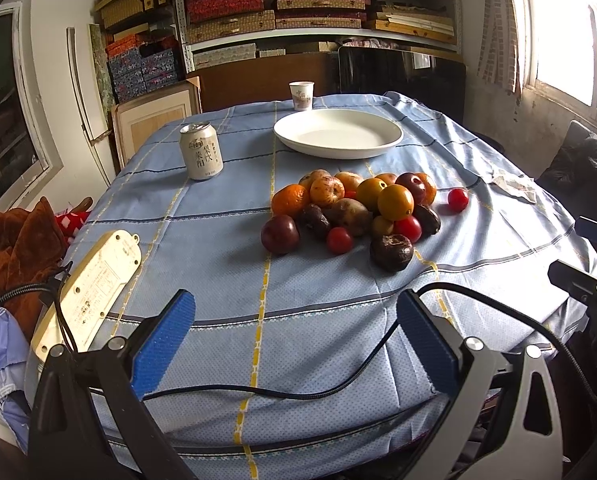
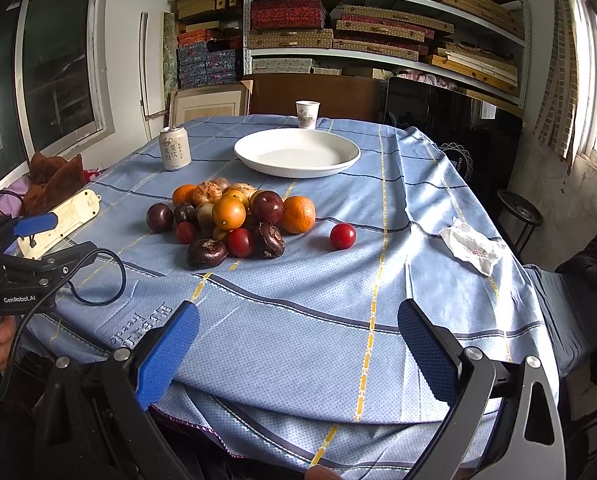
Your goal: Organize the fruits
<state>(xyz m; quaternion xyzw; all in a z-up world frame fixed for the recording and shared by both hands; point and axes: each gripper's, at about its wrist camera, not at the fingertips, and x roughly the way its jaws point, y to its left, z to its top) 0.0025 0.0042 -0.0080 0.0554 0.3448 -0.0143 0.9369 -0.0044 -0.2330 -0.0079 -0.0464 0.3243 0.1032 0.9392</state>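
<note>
A heap of fruit (image 1: 354, 212) (image 2: 234, 216) lies mid-table on the blue checked cloth: oranges, dark plums, small red tomatoes, brown wrinkled fruits. One red tomato (image 1: 457, 199) (image 2: 343, 236) sits apart to the right of the heap. Behind the heap stands an empty white plate (image 1: 338, 133) (image 2: 297, 152). My left gripper (image 1: 298, 312) hangs open over the near table edge, well short of the fruit, nothing between its blue pads. My right gripper (image 2: 298, 324) is likewise open and empty at the near edge. The left gripper (image 2: 38, 236) also shows at the left of the right wrist view.
A drink can (image 1: 201, 151) (image 2: 174, 148) stands left of the plate, a paper cup (image 1: 301, 95) (image 2: 307, 113) behind it. A white power strip (image 1: 86, 292) (image 2: 58, 222) lies at the left edge, a crumpled paper (image 2: 472, 248) at the right. A black cable (image 1: 298, 392) crosses the near edge.
</note>
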